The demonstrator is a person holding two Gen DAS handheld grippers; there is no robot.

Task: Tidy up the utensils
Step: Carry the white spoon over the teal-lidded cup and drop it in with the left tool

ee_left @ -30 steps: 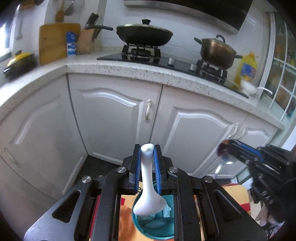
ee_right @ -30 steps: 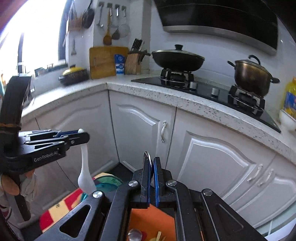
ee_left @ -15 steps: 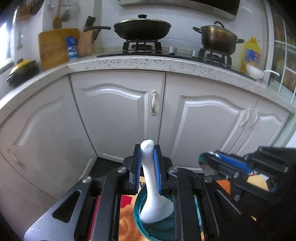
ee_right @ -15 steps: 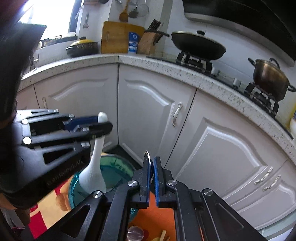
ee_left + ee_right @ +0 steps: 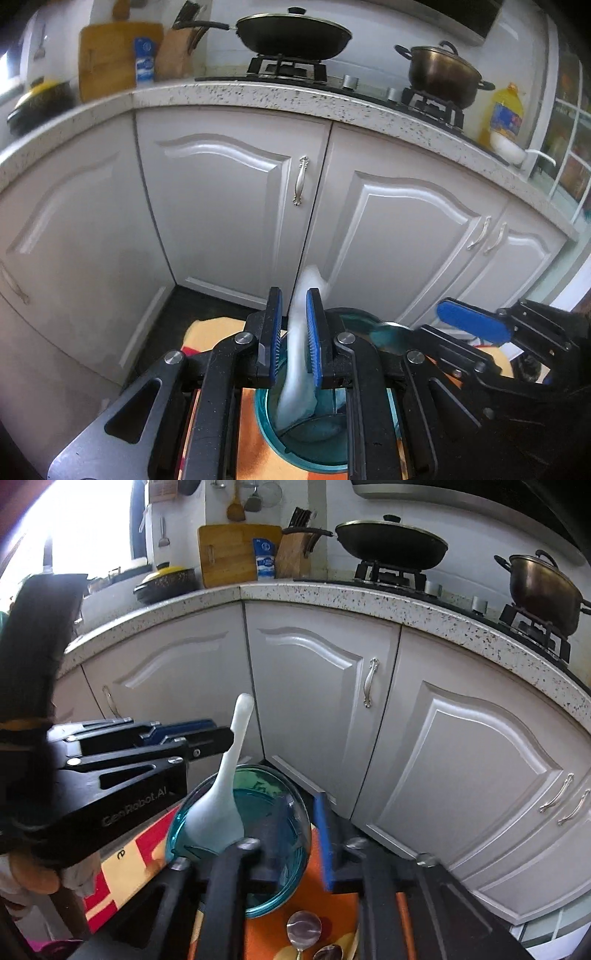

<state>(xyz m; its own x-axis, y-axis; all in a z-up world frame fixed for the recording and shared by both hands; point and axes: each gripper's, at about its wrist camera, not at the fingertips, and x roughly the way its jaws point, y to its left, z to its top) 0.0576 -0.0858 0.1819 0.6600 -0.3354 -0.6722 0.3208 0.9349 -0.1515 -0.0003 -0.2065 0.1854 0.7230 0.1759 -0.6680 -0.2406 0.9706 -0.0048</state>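
Observation:
A white ceramic spoon [image 5: 225, 794] stands tilted with its bowl inside a teal glass bowl [image 5: 291, 808]. In the left wrist view the spoon [image 5: 301, 354] is blurred between my left gripper's [image 5: 295, 332] parted blue pads, which stand slightly off it. My right gripper [image 5: 299, 834] is open over the bowl's right side, and a metal spoon [image 5: 388, 332] shows at the bowl's [image 5: 314, 454] rim beside it. Two metal spoons [image 5: 304, 926] lie on the orange mat below.
The bowl sits on an orange, red and yellow mat [image 5: 147, 853]. White cabinet doors [image 5: 314, 709] stand close behind. The counter above holds a wok [image 5: 391, 546], a pot [image 5: 543, 590], a cutting board [image 5: 232, 554] and a knife block [image 5: 295, 554].
Both grippers came down to the bowl. The left pads parted and the white spoon slipped down into the bowl. The right gripper opened, letting go of the metal spoon.

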